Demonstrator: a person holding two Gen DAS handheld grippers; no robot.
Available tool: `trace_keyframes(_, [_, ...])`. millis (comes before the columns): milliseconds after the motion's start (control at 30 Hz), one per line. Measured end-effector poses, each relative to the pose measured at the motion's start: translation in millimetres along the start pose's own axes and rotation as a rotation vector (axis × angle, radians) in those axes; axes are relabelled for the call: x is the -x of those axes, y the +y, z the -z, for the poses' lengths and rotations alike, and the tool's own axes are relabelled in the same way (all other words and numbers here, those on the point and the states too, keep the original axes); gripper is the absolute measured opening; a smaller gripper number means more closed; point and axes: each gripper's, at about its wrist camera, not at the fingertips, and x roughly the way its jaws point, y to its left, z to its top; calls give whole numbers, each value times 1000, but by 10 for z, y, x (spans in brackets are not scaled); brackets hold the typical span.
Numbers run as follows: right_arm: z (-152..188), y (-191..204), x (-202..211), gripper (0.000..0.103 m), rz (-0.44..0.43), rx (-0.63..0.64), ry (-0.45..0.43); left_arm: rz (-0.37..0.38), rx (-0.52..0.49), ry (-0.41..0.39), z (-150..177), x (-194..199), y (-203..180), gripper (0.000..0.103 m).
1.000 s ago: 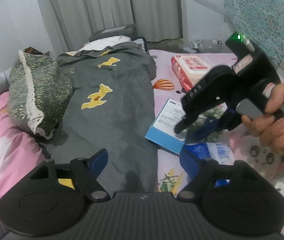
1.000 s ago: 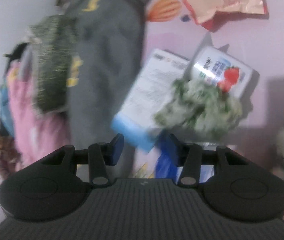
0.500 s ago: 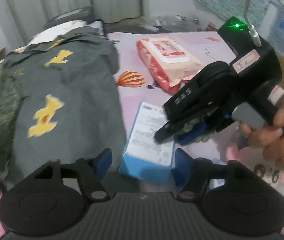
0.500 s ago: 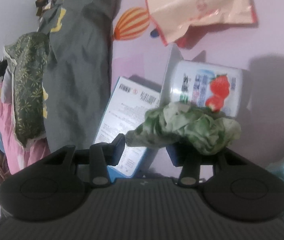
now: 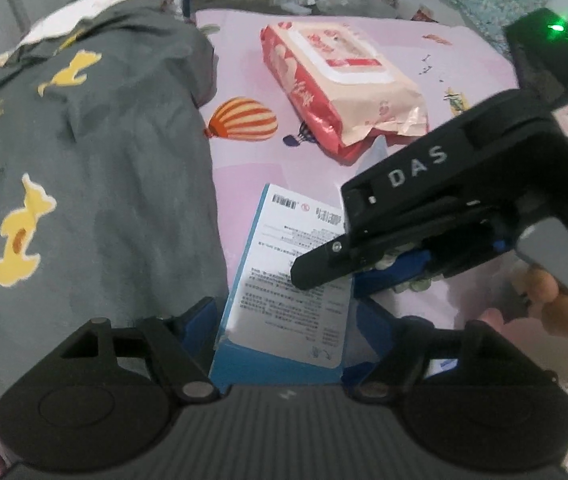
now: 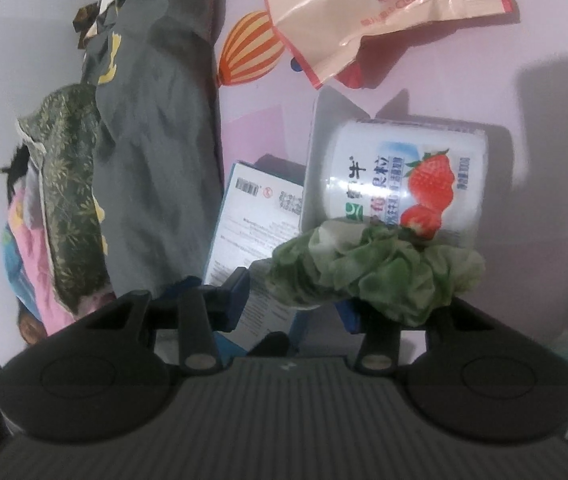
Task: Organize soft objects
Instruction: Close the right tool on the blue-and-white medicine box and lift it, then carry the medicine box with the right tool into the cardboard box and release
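Green scrunchie [image 6: 376,268] lies bunched across the tips of the right hand-held gripper [image 6: 292,300], its long axis running side to side, square to the way the fingers point. Most of its bulk sits over the right finger, and one end reaches toward the left finger [image 6: 236,296]. The jaws stand apart, and whether any fold is truly pinched cannot be told; it looks draped on the fingers more than clamped. From the left wrist view only pale green bits show under the black nose of the right tool [image 5: 404,268], so the scrunchie hangs above the bed, not on it.

Directly beyond it lies a strawberry cup [image 6: 404,184] on its side, and to its left a blue box [image 5: 284,280] flat on the lilac sheet [image 5: 464,52]. The left hand-held gripper [image 5: 284,320] is wide open, its fingers straddling the near end of that box, so it is well placed for the box while the right one alone has the scrunchie. A wipes pack [image 5: 340,80] lies farther off. The grey blanket [image 5: 96,184] and green pillow [image 6: 68,184] lie to the left of both tools, likely where soft things belong
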Motion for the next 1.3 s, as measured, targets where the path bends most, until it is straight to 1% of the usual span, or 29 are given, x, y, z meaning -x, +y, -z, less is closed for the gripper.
trace_keyframes(167, [23,33,-22,46,-3,13,-7,-15,12,21,-29,-105,-11,78])
trace_keyframes(267, [20,48,-39,46,-8,12,-12,-28,17,25,-41,-88,-40,78])
trace_keyframes(367, [30,88,-29,45,-9,18,-12,-43,19,8,-18,36,-74,78])
trace_keyframes(567, [111,183,30,43,-65,25,-4,-72,42,1,56,331,-80,76])
trace_keyframes(833, [302,510,199,38,-105,85,-19,-127,89,-71,183,812,-84,76])
trace_keyframes(967, [396,638,341,36,-123,123,-36,-150,96,-108,240,1023,-161,76])
trace_keyframes(1100, [522,730,560,36,-134,164,-56,-162,100,-149,283,1260,-290,76])
trace_keyframes(1300, [725,796,1024,36,-160,211,-102,-175,88,-224,307,1649,-629,76])
